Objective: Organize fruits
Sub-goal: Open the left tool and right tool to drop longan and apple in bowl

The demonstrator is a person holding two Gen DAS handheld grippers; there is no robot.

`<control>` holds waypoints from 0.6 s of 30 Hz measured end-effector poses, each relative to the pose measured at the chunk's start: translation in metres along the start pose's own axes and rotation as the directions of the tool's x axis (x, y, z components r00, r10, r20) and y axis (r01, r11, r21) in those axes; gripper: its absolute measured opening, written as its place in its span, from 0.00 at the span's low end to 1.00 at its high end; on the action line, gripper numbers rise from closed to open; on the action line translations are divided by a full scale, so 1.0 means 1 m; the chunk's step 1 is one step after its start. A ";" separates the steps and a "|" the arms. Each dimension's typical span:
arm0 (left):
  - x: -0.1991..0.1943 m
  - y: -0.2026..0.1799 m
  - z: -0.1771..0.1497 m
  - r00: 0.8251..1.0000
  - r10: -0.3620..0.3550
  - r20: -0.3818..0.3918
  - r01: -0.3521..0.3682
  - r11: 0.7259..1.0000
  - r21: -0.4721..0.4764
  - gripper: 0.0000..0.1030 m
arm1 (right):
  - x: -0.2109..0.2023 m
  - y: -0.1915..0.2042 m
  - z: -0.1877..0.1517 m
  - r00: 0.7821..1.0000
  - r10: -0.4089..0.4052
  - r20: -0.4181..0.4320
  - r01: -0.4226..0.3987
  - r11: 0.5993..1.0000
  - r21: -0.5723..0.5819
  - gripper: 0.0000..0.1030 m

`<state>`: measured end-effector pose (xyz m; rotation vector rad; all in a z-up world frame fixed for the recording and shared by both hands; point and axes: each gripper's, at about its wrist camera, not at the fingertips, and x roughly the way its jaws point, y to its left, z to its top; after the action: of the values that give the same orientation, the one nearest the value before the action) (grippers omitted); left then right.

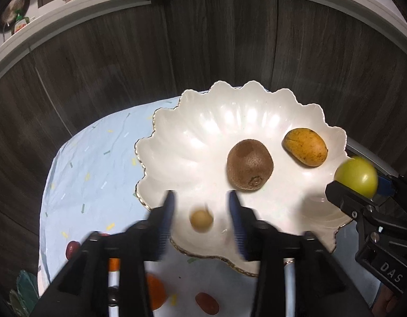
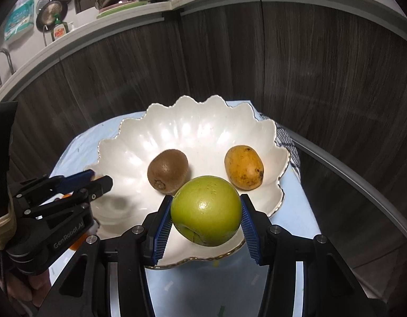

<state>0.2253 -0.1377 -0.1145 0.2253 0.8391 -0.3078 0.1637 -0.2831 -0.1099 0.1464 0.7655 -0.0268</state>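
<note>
Both wrist views close, angled down over the white dish (image 1: 193, 142); shared: kiwi (image 2: 167, 171)

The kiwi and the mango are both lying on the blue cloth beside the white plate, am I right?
Not quite: the kiwi and the mango both lie on the white plate itself, not on the blue cloth beside it. The right wrist view shows this.

My left tool (image 1: 200, 220) points steeply downward with its blue pads (image 1: 168, 211) spread apart, nothing pressed between them. My right tool (image 2: 206, 223) (tilted down likewise) has its pads (image 2: 249, 233) flanking a green fruit (image 2: 206, 211).
</note>
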 end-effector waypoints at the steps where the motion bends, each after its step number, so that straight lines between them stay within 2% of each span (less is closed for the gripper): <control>1: 0.000 0.001 -0.001 1.000 0.001 0.004 -0.001 1.000 -0.005 0.55 | -0.001 0.000 0.000 1.000 -0.009 0.006 0.009 1.000 0.001 0.70; 3: -0.002 0.002 -0.001 1.000 0.008 0.007 -0.008 1.000 -0.008 0.58 | -0.005 -0.001 0.001 0.999 -0.031 0.026 0.031 1.000 -0.001 0.77; 6: -0.002 0.005 -0.002 1.000 0.009 0.005 -0.009 1.000 -0.009 0.62 | -0.007 -0.002 0.002 0.999 -0.041 0.036 0.041 0.999 0.005 0.78; 8: -0.005 0.007 -0.003 1.000 0.022 0.012 -0.022 1.000 -0.015 0.72 | -0.008 -0.002 0.001 0.998 -0.045 0.036 0.045 0.999 0.008 0.78; 10: -0.009 0.008 -0.003 0.999 0.033 0.020 -0.033 0.999 -0.020 0.78 | -0.009 -0.003 0.001 0.998 -0.045 0.040 0.045 0.999 0.008 0.78; 18: -0.023 0.014 -0.006 0.998 0.049 0.038 -0.048 0.998 -0.028 0.85 | -0.017 0.001 0.000 0.997 -0.043 0.060 0.042 0.999 0.005 0.79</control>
<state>0.2119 -0.1184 -0.1001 0.2136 0.7979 -0.2547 0.1513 -0.2831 -0.0980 0.1323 0.7084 -0.0727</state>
